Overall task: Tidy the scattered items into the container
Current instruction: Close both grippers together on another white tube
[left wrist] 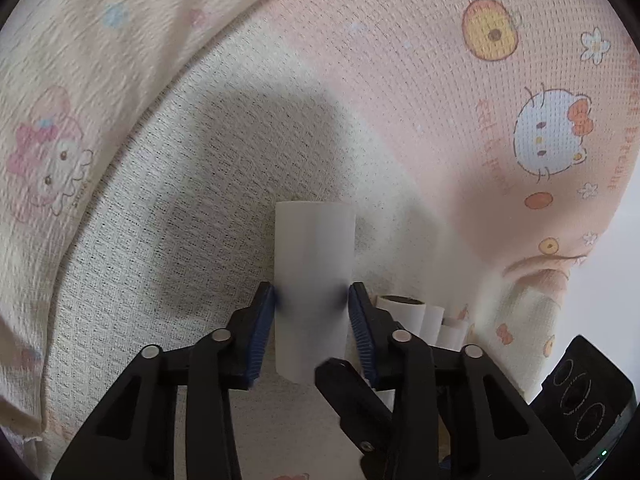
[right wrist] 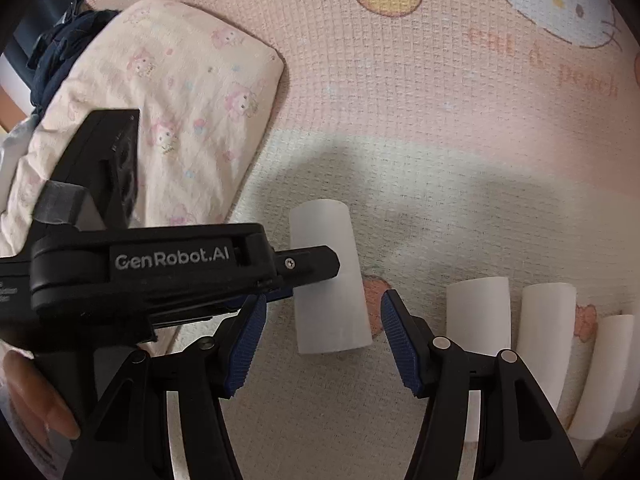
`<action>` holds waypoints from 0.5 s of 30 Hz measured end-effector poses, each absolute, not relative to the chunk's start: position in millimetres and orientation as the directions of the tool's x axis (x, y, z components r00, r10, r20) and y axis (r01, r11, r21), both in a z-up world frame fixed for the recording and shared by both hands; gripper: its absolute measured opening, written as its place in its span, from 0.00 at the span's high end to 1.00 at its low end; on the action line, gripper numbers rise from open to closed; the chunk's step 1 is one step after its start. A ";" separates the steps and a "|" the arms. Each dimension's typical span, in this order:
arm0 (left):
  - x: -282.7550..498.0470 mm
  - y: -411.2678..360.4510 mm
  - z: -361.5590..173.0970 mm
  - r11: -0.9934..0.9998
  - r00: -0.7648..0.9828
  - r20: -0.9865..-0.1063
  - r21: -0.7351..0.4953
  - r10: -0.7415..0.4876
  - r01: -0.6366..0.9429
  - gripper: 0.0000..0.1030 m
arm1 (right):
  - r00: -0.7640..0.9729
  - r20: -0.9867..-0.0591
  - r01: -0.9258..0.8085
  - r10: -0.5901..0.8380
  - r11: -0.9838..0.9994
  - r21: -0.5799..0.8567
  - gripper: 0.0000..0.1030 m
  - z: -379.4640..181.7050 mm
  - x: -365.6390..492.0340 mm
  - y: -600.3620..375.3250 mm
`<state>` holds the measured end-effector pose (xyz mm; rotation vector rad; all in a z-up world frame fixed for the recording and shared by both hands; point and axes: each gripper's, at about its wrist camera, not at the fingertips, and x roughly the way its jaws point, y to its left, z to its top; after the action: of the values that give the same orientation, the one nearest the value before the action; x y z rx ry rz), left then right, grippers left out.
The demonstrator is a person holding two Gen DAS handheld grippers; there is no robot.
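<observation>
A white paper roll point(left wrist: 314, 272) lies on the printed bed sheet point(left wrist: 400, 80). My left gripper point(left wrist: 312, 300) has its blue pads point(left wrist: 262, 332) against both sides of the roll. In the right wrist view the same roll point(right wrist: 332, 308) lies lengthwise, and the left gripper's black finger point(right wrist: 308, 266) reaches across it from the left. My right gripper point(right wrist: 324, 340) stands open around the roll's near end, with a gap on each side. Three more white rolls point(right wrist: 478, 312) lie side by side to the right.
A cream pillow point(right wrist: 168, 92) with pink cartoon print lies at the left, with dark blue cloth point(right wrist: 60, 48) behind it. A person's fingertip point(right wrist: 36, 392) shows at the lower left. The right gripper's black camera housing point(left wrist: 584, 396) sits at the lower right of the left wrist view.
</observation>
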<state>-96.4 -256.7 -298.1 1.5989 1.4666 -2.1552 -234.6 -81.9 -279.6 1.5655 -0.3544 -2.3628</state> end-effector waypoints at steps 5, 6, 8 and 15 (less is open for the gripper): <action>-96.8 -258.4 -303.7 -0.512 -0.464 -0.763 -0.646 0.449 0.566 0.60 | -0.323 -0.867 0.084 -0.379 -0.924 0.373 0.55 -293.9 -239.7 -84.2; -96.4 -258.9 -303.7 -0.512 -0.465 -0.763 -0.646 0.449 0.566 0.61 | -0.311 -0.878 0.081 -0.363 -0.931 0.356 0.59 -297.4 -240.5 -85.6; -95.6 -257.8 -305.3 -0.515 -0.457 -0.770 -0.638 0.446 0.572 0.61 | -0.305 -0.885 0.091 -0.351 -0.936 0.339 0.61 -299.3 -241.2 -87.3; -73.1 -240.8 -305.3 -0.526 -0.421 -0.785 -0.618 0.455 0.584 0.61 | -0.219 -0.897 0.123 -0.383 -0.923 0.364 0.61 -300.2 -225.4 -90.0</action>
<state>-73.1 -240.8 -305.3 1.6349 1.4785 -2.1043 -225.4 -90.0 -300.2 1.7194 -0.3081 -2.2050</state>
